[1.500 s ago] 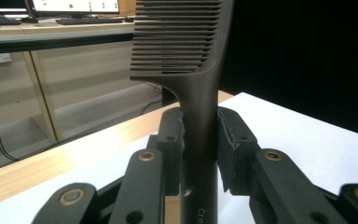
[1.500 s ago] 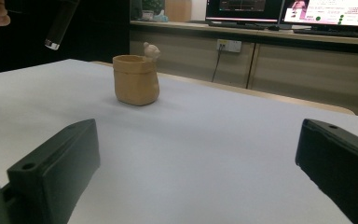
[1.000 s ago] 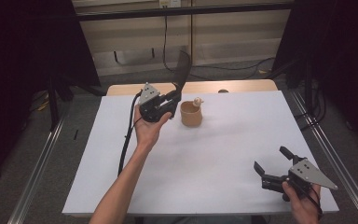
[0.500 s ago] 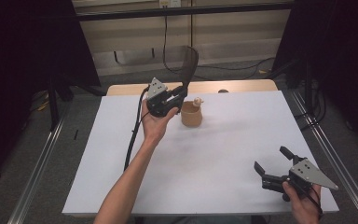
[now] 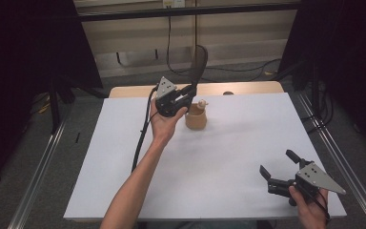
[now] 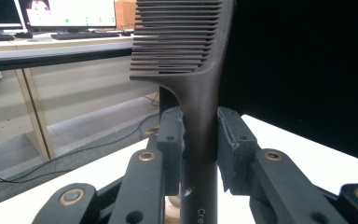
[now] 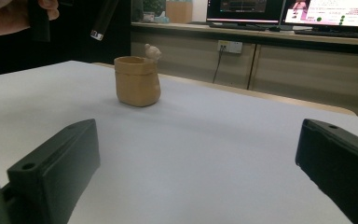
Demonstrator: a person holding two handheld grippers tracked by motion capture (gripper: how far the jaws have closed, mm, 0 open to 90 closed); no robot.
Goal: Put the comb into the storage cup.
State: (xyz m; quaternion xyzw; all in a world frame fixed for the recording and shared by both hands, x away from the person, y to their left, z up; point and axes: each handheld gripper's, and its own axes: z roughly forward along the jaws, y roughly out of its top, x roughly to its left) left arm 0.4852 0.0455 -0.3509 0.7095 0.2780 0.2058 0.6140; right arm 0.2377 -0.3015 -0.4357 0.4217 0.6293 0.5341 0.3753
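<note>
My left hand-held gripper, upper centre of the high view, is clenched on a black comb held upright just beside the tan cup. My right hand-held gripper, lower right on the counter, sits released.

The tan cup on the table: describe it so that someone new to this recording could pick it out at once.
On the white table, look toward the far edge, just beside the left gripper, which holds a dark comb upright above it. There stands the small tan cup, alone on the surface. A tiny pale figure on its rim sets it apart.
</note>
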